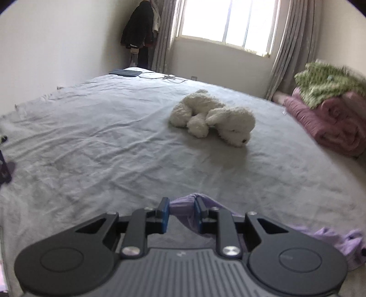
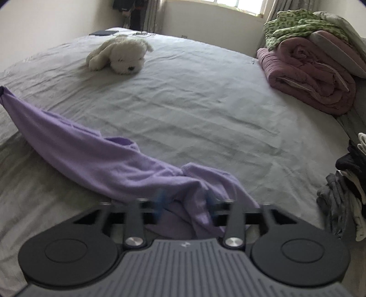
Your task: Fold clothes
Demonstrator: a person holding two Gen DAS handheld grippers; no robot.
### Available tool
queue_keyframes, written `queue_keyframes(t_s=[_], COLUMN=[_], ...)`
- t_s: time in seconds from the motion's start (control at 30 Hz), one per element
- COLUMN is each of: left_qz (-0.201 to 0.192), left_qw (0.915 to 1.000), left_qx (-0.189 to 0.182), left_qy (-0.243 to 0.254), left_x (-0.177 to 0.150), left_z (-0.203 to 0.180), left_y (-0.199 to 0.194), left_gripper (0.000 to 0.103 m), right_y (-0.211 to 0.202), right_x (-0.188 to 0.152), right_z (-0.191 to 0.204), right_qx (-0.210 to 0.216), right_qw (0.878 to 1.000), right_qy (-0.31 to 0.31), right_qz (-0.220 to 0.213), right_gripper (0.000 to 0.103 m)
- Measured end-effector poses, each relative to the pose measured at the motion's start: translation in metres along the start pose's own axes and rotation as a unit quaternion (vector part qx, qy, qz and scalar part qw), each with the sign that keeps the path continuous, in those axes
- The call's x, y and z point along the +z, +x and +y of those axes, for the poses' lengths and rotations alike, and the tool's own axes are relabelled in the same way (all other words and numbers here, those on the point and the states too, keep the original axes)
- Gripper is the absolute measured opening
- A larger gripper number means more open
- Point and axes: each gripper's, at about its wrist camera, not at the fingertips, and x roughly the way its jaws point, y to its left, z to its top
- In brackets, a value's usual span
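left gripper (image 1: 181, 214) clamped on purple garment (image 2: 91, 157) | right gripper (image 2: 185, 205) clamped on it

Grey-sheeted bed (image 1: 91, 137), pale walls, bright curtained window (image 1: 228, 20).

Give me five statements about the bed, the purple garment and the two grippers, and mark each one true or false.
1. The purple garment lies folded flat in a neat square. False: it hangs stretched and bunched between the two grippers, not folded.
2. A white plush dog lies on the grey sheet. True.
3. The left gripper has purple fabric between its blue pads. True.
4. The pink rolled quilt sits in the middle of the bed beside the plush dog. False: it is stacked at the right edge of the bed, apart from the toy, with a green patterned blanket on top.
5. The right gripper hovers over bare sheet. False: purple fabric is gathered between its fingers.
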Motion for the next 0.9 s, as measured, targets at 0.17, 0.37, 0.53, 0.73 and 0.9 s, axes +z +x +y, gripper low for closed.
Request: queue_keyframes(t_s=[0.17, 0.37, 0.53, 0.73, 0.9], left_qz=[-0.007, -0.009, -0.013, -0.027, -0.075], left_qw=[0.9992, 0.999, 0.9987, 0.9984, 0.9958], left_qx=[0.033, 0.039, 0.044, 0.049, 0.038], left_qy=[0.022, 0.023, 0.022, 0.013, -0.037], left_x=[0.002, 0.003, 0.005, 0.009, 0.024], left_z=[0.0, 0.006, 0.01, 0.017, 0.041], left_y=[-0.006, -0.008, -0.009, -0.013, -0.029], left_gripper=[0.023, 0.023, 0.023, 0.023, 0.023], right_y=[0.015, 0.031, 0.035, 0.019, -0.015], right_x=[-0.006, -0.014, -0.01, -0.001, 0.008], right_z=[0.007, 0.01, 0.007, 0.003, -0.005], right_qx=[0.001, -0.008, -0.02, -0.045, -0.065], right_qw=[0.999, 0.998, 0.998, 0.999, 0.994], right_qy=[-0.021, -0.035, -0.015, 0.008, 0.025], right_qz=[0.031, 0.057, 0.052, -0.005, -0.081], right_gripper=[0.049, 0.048, 0.011, 0.002, 0.001])
